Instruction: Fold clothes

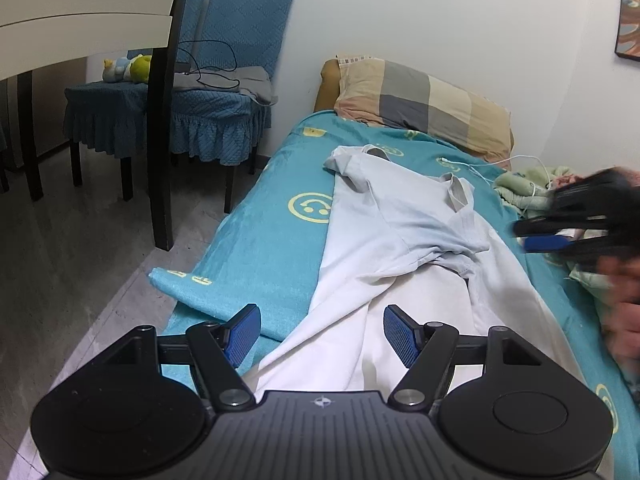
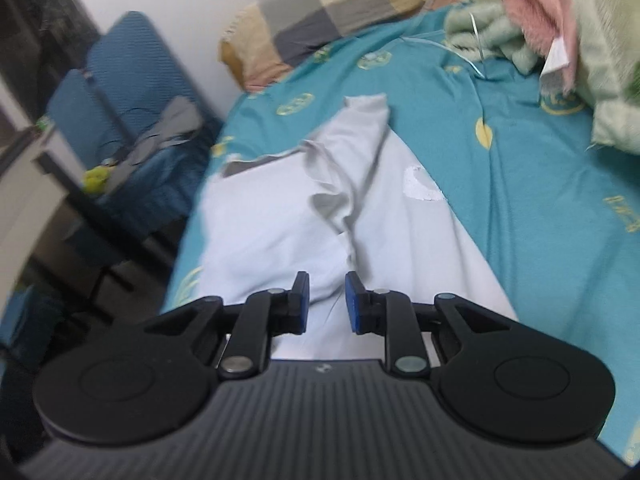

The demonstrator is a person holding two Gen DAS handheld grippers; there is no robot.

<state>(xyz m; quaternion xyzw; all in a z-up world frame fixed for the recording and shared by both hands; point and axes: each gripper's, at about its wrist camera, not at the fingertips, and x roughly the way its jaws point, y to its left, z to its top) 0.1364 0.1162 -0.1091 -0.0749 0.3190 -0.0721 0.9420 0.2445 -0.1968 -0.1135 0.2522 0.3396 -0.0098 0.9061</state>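
Looking along the left tool [image 1: 322, 334], its blue-padded fingers stand wide apart with nothing between them, poised over the lower part of a pale, white-grey short-sleeved shirt [image 1: 400, 240]. That shirt lies spread on the bed's teal blanket printed with yellow smiley faces [image 1: 260, 224], collar toward 12 o'clock and one sleeve bunched near 11 o'clock. At 1 o'clock a checked beige-and-grey pillow [image 1: 424, 100] rests against the white wall. At 3 o'clock the right tool [image 1: 560, 236] appears as a dark blur (too smeared to judge there). Blue quilted chairs [image 1: 224, 80] stand at 10 o'clock beside a white-topped desk [image 1: 80, 28].

From the right wrist view, the right tool [image 2: 327, 304] hovers above the shirt [image 2: 280, 208], its fingers parted by a moderate gap and gripping nothing. A crumpled pale green fleece blanket [image 2: 600, 72] with pink cloth [image 2: 536, 4] on it sits at 2 o'clock; the pillow [image 2: 320, 12] lies at 12 o'clock.
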